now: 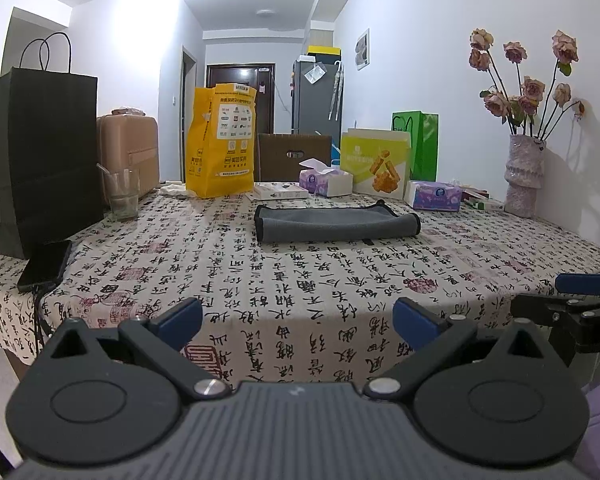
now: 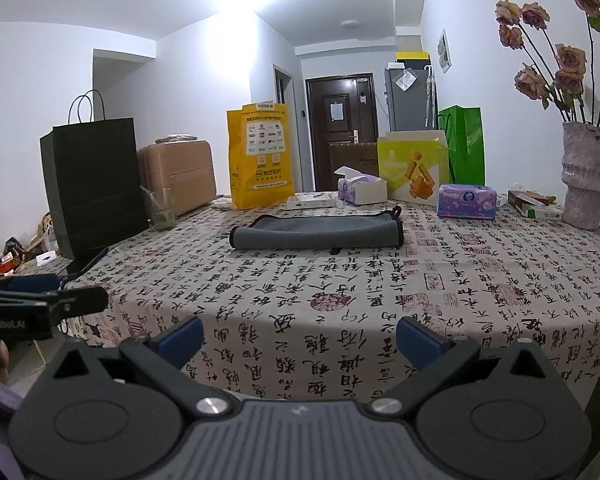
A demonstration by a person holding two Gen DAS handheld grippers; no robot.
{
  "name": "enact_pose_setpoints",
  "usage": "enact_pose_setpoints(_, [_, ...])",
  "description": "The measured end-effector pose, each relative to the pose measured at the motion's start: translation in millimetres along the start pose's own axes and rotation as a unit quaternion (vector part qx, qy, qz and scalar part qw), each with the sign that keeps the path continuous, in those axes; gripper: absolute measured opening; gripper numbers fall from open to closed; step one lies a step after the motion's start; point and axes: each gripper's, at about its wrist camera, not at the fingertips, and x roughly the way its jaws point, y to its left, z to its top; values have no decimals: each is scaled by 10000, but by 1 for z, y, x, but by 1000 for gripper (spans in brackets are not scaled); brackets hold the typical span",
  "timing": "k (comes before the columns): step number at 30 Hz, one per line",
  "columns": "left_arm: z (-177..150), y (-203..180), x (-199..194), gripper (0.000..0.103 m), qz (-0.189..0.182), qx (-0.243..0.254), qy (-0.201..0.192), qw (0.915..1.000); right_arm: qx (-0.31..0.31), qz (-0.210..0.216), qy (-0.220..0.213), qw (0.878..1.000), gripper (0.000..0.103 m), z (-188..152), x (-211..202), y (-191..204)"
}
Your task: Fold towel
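A grey towel (image 1: 336, 225) with a dark edge lies folded flat on the table's far half; it also shows in the right wrist view (image 2: 318, 232). My left gripper (image 1: 298, 322) is open and empty, held before the table's near edge, well short of the towel. My right gripper (image 2: 300, 332) is open and empty too, at the near edge beside the left one. The right gripper shows at the right edge of the left wrist view (image 1: 572, 300); the left gripper shows at the left edge of the right wrist view (image 2: 40, 300).
The table (image 1: 300, 280) has a calligraphy-print cloth. A black paper bag (image 1: 40, 168), a phone (image 1: 46, 266) and a glass (image 1: 122, 194) stand left. A yellow bag (image 1: 220, 140), tissue packs (image 1: 326, 180) and boxes line the back. A vase of dried roses (image 1: 524, 176) stands right.
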Motion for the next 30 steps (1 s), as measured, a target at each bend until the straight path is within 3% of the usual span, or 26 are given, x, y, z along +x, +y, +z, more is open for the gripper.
enact_pose_setpoints(30, [0, -1, 0, 103, -15, 6, -4, 10000, 34, 27, -12, 10000, 103, 0, 1, 0])
